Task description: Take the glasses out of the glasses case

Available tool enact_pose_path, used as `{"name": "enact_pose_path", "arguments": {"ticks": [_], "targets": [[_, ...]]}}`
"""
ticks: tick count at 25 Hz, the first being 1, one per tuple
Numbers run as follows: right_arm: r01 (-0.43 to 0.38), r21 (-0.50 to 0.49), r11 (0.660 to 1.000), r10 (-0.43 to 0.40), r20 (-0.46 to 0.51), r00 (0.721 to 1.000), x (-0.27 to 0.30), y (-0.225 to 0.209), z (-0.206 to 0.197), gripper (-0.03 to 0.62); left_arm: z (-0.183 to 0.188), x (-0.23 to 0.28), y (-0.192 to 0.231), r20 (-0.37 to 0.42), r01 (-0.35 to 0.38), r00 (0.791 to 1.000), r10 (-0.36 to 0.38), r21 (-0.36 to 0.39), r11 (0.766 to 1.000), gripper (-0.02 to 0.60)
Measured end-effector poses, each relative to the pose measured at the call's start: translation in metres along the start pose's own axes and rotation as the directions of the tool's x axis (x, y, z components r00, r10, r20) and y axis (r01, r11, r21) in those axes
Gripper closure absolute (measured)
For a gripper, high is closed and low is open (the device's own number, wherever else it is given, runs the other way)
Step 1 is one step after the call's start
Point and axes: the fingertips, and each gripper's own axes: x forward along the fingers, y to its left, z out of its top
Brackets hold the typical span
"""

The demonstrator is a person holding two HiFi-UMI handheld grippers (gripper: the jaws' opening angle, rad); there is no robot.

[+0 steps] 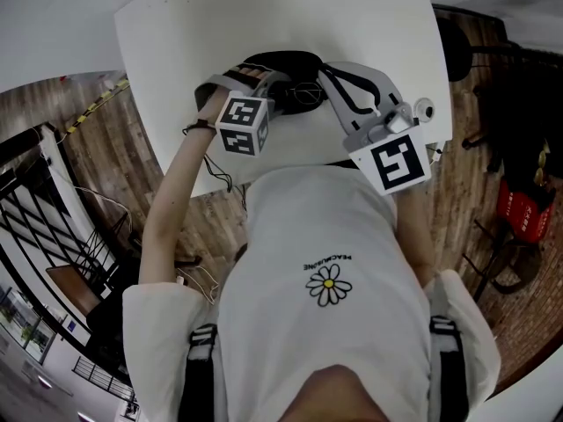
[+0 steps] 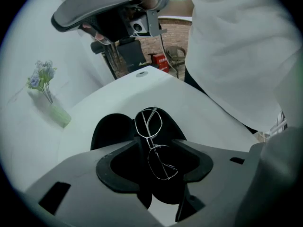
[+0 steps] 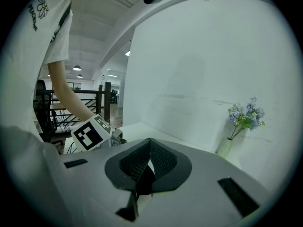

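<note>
A black glasses case [image 1: 281,61] lies open on the white table [image 1: 352,25]. Thin wire-rimmed glasses [image 2: 152,143] rest in it, partly over the dark lining [image 2: 111,129]. My left gripper [image 2: 158,146] points steeply down over them. Its jaws stand apart with one lens between the pads, and I see no pad pressing on the wire. From above, this gripper [image 1: 264,82] sits at the case's left and the glasses [image 1: 303,95] lie between the two tools. My right gripper [image 3: 149,148] is shut on a black edge of the case [image 3: 144,181], at the case's right end [image 1: 327,73].
A small vase of pale flowers [image 2: 52,105] stands on the table by the white wall, also in the right gripper view [image 3: 236,126]. The table's near edge runs close to the person's white shirt [image 1: 325,262]. Wooden floor, a chair and a red object [image 1: 519,205] lie beyond.
</note>
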Motion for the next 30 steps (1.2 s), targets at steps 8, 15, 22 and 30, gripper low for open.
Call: {"name": "enact_pose_path", "arguments": {"ticks": [8,15,22,30], "targets": [[-0.011,0.008,1.0,0.011,-0.003,1.0,0.001,0.005,0.0,0.585,0.003,0.007,-0.004,0.06,0.096,0.994,-0.088,-0.149,0.984,0.397],[-0.021,0.0,1.0,0.021,-0.026,0.999,0.0,0.012,-0.004,0.585,0.001,0.013,-0.004,0.029,0.184,0.983,-0.181,-0.19,0.964,0.511],[-0.008,-0.012,1.0,0.007,-0.038,0.999,-0.003,0.008,-0.005,0.585,0.0,0.011,0.003,0.042,0.187,0.982,-0.182,-0.237,0.953,0.543],[0.0,-0.037,0.999,-0.001,-0.043,0.999,-0.008,0.009,-0.006,0.585,0.001,0.006,0.014,0.039,0.14,0.99,-0.134,-0.243,0.96,0.545]]}}
